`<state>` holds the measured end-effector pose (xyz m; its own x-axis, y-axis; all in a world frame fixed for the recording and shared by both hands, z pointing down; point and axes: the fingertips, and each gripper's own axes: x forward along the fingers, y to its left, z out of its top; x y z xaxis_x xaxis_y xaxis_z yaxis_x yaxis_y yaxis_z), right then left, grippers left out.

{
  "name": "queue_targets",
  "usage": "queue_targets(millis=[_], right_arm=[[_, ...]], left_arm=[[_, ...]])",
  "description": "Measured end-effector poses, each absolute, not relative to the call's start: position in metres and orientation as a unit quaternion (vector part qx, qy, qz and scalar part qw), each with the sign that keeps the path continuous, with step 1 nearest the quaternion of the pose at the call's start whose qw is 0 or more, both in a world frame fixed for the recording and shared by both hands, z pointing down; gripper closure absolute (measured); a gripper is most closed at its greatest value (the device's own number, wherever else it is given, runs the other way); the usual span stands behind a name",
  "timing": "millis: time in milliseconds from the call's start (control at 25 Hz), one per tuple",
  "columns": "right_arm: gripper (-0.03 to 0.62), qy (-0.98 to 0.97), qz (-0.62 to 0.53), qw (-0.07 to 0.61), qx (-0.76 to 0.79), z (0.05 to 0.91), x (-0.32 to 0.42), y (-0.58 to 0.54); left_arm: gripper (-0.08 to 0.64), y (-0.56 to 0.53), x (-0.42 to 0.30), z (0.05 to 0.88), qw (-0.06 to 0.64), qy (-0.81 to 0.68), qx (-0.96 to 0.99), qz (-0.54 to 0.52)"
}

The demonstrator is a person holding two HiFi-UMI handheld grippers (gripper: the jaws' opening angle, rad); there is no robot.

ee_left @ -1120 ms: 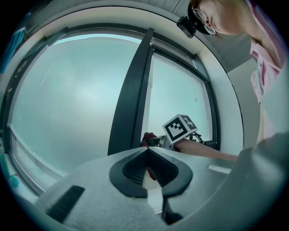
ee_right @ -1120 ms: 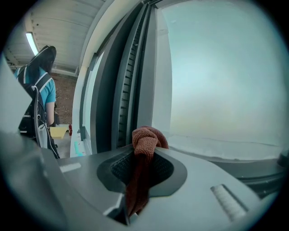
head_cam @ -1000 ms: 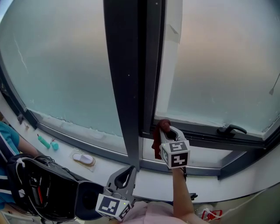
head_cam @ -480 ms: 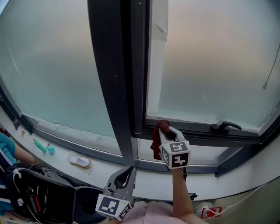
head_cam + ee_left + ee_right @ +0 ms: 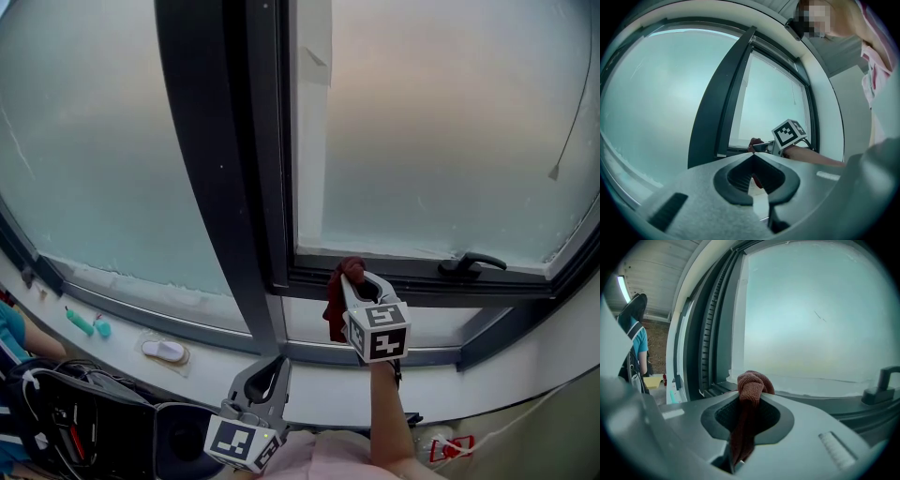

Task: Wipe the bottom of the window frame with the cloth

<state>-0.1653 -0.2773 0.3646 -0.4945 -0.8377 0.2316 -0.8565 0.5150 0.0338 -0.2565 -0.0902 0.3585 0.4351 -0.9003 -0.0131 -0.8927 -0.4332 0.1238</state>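
Reaching forward on extended forearm, right gripper [image 5: 353, 277] clamps red cloth [image 5: 334, 306]; cloth bunch at bottom of window frame [image 5: 412, 282], just right of dark mullion [image 5: 217, 187]. Rail runs on rightward to handle [image 5: 472, 263]. Left gripper [image 5: 273, 373] held low, jaws together, nothing between.

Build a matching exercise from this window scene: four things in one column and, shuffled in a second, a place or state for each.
1. cloth
2. left gripper
3. window handle
4. teal object

A. shut and empty
B. on the sill, far left
C. clamped in the right gripper
D. on the bottom frame rail, right of the cloth

Pairs: 1-C, 2-A, 3-D, 4-B
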Motion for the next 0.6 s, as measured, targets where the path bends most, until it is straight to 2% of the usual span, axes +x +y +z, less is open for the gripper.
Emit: queue_targets(millis=[600], right_arm=[[0.528,-0.854,0.047,0.098,0.509,0.364,-0.121,-0.275]], left_arm=[[0.565,-0.093,-0.222,0.362,0.054,-0.509,0.859,-0.034]])
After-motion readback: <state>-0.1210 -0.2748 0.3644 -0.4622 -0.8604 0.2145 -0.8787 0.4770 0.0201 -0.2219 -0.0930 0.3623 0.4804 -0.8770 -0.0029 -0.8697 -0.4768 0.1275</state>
